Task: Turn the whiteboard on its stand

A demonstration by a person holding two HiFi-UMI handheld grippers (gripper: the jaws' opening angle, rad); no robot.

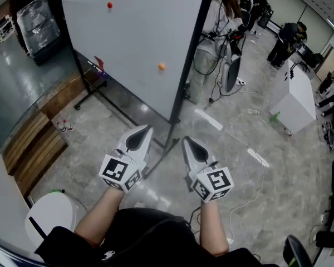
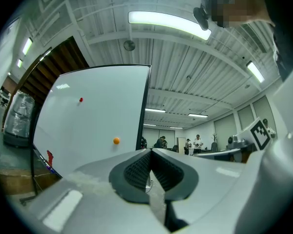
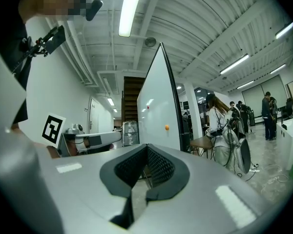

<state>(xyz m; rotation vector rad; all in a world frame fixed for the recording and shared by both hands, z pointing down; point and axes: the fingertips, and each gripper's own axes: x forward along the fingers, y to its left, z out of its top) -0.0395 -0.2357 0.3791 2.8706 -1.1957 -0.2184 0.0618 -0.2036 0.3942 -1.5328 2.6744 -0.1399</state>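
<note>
One whiteboard [image 1: 133, 38] stands upright on its black stand [image 1: 108, 100] on the floor, ahead of the two grippers and apart from both. Two round magnets sit on its face: a red magnet [image 1: 109, 5] high at the left and an orange magnet [image 1: 161, 67] lower at the right. The left gripper [image 1: 145, 129] is clenched on nothing, its ribbed pads pressed together. The right gripper [image 1: 187, 141], just beside it, is likewise clenched and empty. Each carries one marker cube.

Only the head view shows the stand's feet on the floor, the person's two forearms, and one white cabinet [image 1: 295, 96] well off to the right. The left gripper view meets the board's face broadly, with both magnets plain. The right gripper view sees the board almost edge-on, with only the orange magnet clear, and a person [image 3: 224, 130] hung with cables standing just past its right edge.
</note>
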